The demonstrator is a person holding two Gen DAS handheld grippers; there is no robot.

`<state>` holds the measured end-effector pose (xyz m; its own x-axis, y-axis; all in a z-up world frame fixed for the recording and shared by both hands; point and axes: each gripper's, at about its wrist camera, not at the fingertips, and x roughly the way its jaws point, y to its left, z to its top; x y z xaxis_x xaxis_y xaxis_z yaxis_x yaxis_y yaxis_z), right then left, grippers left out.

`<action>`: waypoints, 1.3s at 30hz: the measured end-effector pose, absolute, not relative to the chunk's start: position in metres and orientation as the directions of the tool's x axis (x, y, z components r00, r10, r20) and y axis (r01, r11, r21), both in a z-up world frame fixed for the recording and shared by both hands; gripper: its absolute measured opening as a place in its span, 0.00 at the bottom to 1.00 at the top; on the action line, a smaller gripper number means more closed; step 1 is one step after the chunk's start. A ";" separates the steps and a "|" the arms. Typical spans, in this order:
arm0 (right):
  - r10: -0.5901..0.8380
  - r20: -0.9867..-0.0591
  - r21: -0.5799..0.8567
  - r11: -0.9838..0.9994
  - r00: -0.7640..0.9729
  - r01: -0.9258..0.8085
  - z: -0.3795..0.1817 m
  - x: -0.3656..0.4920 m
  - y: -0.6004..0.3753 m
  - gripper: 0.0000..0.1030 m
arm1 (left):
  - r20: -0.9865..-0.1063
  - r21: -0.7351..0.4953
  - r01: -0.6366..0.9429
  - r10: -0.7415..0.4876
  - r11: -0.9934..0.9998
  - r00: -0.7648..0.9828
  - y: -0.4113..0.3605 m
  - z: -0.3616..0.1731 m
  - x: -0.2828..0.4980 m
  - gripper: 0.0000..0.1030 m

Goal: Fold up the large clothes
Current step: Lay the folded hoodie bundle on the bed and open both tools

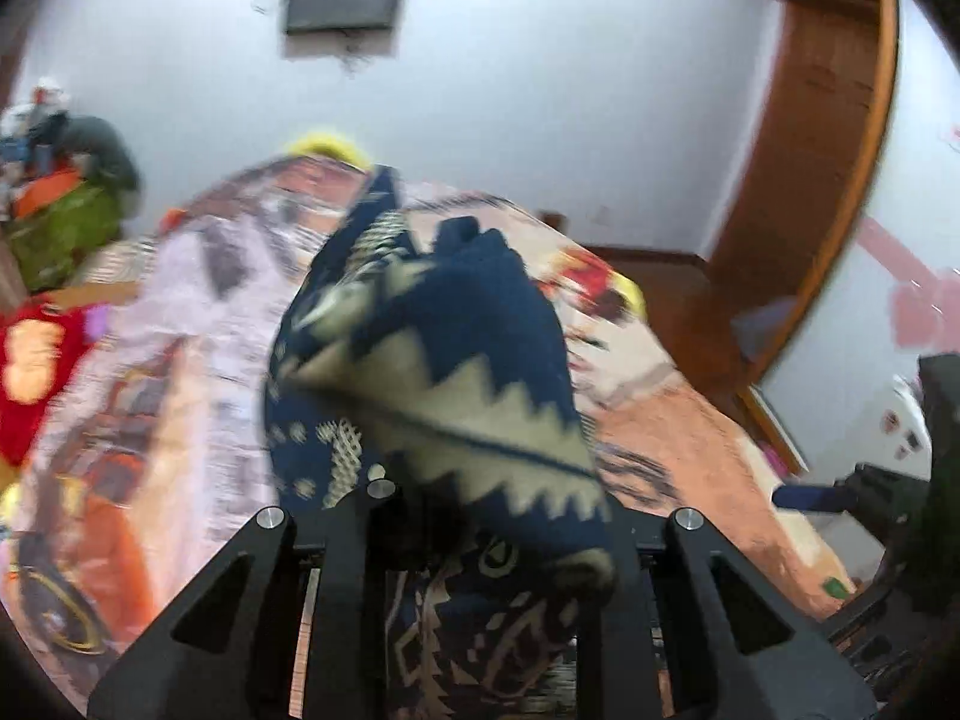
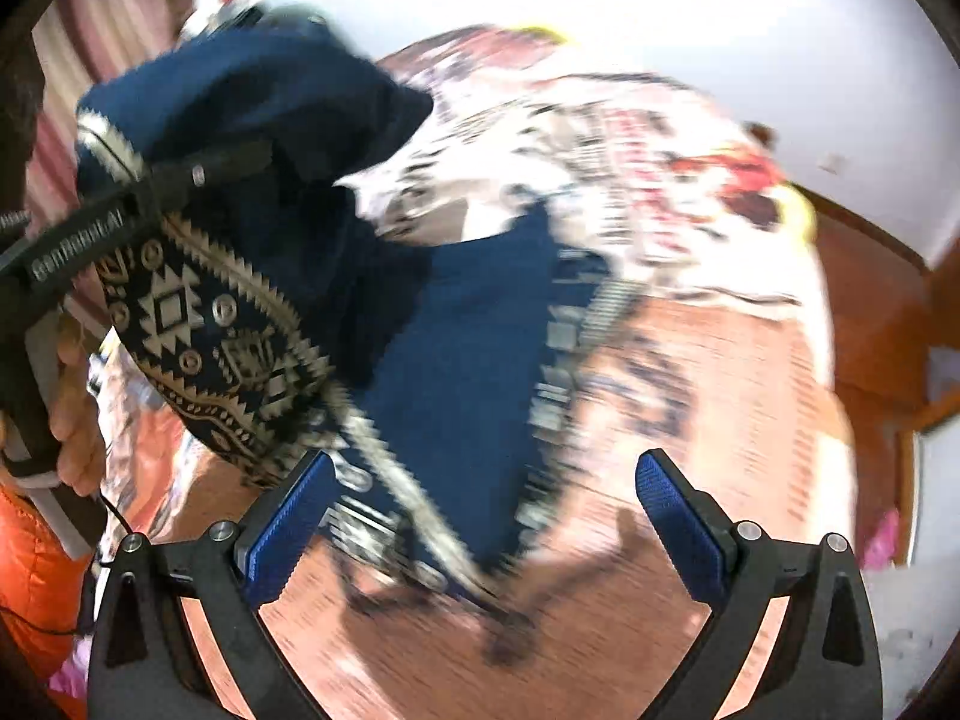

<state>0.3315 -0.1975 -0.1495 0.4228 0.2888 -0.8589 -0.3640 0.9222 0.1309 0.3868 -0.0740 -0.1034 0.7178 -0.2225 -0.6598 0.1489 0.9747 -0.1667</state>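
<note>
Nearest the left wrist lens, a bunched fold of the navy garment (image 1: 444,396), patterned with cream zigzags, drapes over the left gripper (image 1: 480,540) and hides its fingertips. The narrow spacing of the black finger arms, with the cloth pinched between them, indicates a closed grip on the fabric. The gripper tilts downward over the bed (image 1: 690,438), which carries a printed orange and white cover.

In the right wrist view, the right gripper (image 2: 486,516) points steeply down at the bed (image 2: 720,360). Its blue pads (image 2: 288,528) stand wide apart with nothing between them; the jaws are open. The garment (image 2: 456,360) hangs from upper left to lower centre, its fringed edge trailing just beside the left pad without clear contact. The left gripper (image 2: 198,174) appears at upper left, clamped on the raised part of the cloth. A hand (image 2: 78,414) grasps its handle at the left edge. Both views are motion-blurred.
</note>
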 end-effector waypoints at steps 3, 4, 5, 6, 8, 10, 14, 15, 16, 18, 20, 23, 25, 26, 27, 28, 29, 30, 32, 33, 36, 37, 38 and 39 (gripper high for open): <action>0.276 -0.837 0.147 0.945 0.473 -0.291 -0.139 0.315 -0.237 0.97 | -0.706 -0.238 0.221 -0.325 0.946 0.629 -0.098 -0.125 0.391 0.19; 0.270 -0.831 0.149 0.950 0.485 -0.275 -0.138 0.309 -0.244 0.97 | -0.725 -0.254 0.239 -0.347 0.937 0.594 -0.104 -0.134 0.390 0.19; 0.265 -0.826 0.152 0.954 0.497 -0.257 -0.138 0.303 -0.250 0.97 | -0.742 -0.258 0.253 -0.359 0.932 0.567 -0.109 -0.143 0.389 0.19; 0.261 -0.821 0.157 0.958 0.508 -0.238 -0.136 0.298 -0.259 0.97 | -0.753 -0.253 0.266 -0.362 0.930 0.549 -0.112 -0.149 0.387 0.19; 0.254 -0.815 0.160 0.962 0.521 -0.219 -0.134 0.288 -0.267 0.97 | -0.774 -0.248 0.298 -0.373 0.922 0.511 -0.114 -0.161 0.381 0.19; 0.248 -0.810 0.155 0.965 0.532 -0.213 -0.131 0.286 -0.273 0.97 | -0.793 -0.260 0.339 -0.400 0.904 0.460 -0.114 -0.171 0.377 0.19; 0.237 -0.797 0.135 0.966 0.556 -0.219 -0.123 0.277 -0.275 0.97 | -0.817 -0.200 0.397 -0.375 0.896 0.437 -0.117 -0.175 0.368 0.19; 0.243 -0.793 0.140 0.965 0.559 -0.220 -0.121 0.275 -0.276 0.97 | -0.821 -0.180 0.403 -0.363 0.897 0.440 -0.120 -0.175 0.364 0.19; 0.252 -0.788 0.151 0.964 0.562 -0.220 -0.119 0.275 -0.275 0.97 | -0.822 -0.170 0.400 -0.354 0.900 0.447 -0.121 -0.173 0.363 0.20; 0.264 -0.783 0.165 0.961 0.563 -0.222 -0.117 0.273 -0.275 0.97 | -0.818 -0.169 0.391 -0.350 0.905 0.456 -0.122 -0.171 0.357 0.25; 0.277 -0.777 0.176 0.958 0.565 -0.228 -0.116 0.274 -0.270 0.97 | -0.813 -0.199 0.374 -0.365 0.906 0.453 -0.117 -0.163 0.350 0.30; 0.286 -0.763 0.167 0.953 0.579 -0.252 -0.110 0.273 -0.261 0.97 | -0.804 -0.244 0.373 -0.402 0.895 0.439 -0.109 -0.148 0.341 0.53; 0.282 -0.752 0.142 0.952 0.596 -0.271 -0.103 0.270 -0.254 0.97 | -0.789 -0.254 0.363 -0.409 0.896 0.459 -0.101 -0.136 0.336 0.57; 0.282 -0.746 0.132 0.951 0.604 -0.280 -0.099 0.270 -0.251 0.97 | -0.783 -0.261 0.352 -0.410 0.899 0.467 -0.094 -0.129 0.332 0.57; 0.283 -0.739 0.123 0.949 0.611 -0.290 -0.095 0.269 -0.247 0.97 | -0.780 -0.267 0.344 -0.412 0.900 0.471 -0.089 -0.125 0.330 0.57; 0.287 -0.732 0.116 0.946 0.618 -0.302 -0.091 0.269 -0.244 0.97 | -0.775 -0.274 0.337 -0.414 0.901 0.477 -0.084 -0.120 0.328 0.57; 0.292 -0.724 0.113 0.944 0.624 -0.311 -0.088 0.269 -0.240 0.97 | -0.766 -0.282 0.327 -0.417 0.902 0.490 -0.075 -0.114 0.325 0.57; 0.299 -0.716 0.110 0.941 0.631 -0.321 -0.084 0.269 -0.236 0.97 | -0.759 -0.287 0.320 -0.419 0.903 0.499 -0.069 -0.110 0.323 0.57; 0.314 -0.702 0.108 0.934 0.639 -0.340 -0.078 0.273 -0.228 0.97 | -0.743 -0.290 0.294 -0.408 0.911 0.531 -0.052 -0.100 0.319 0.57; 0.325 -0.697 0.112 0.930 0.639 -0.350 -0.076 0.277 -0.222 0.97 | -0.734 -0.294 0.282 -0.405 0.913 0.545 -0.045 -0.096 0.318 0.57; 0.357 -0.691 0.134 0.918 0.629 -0.374 -0.073 0.291 -0.206 0.97 | -0.711 -0.299 0.236 -0.381 0.925 0.591 -0.020 -0.088 0.319 0.64; 0.368 -0.691 0.141 0.913 0.622 -0.384 -0.073 0.296 -0.200 0.97 | -0.711 -0.294 0.209 -0.359 0.933 0.605 -0.013 -0.089 0.322 0.64; 0.378 -0.694 0.150 0.908 0.613 -0.391 -0.074 0.301 -0.193 0.97 | -0.719 -0.288 0.173 -0.332 0.942 0.611 -0.004 -0.092 0.327 0.64; 0.387 -0.698 0.160 0.904 0.602 -0.397 -0.075 0.307 -0.187 0.97 | -0.729 -0.281 0.155 -0.316 0.947 0.608 0.001 -0.096 0.330 0.64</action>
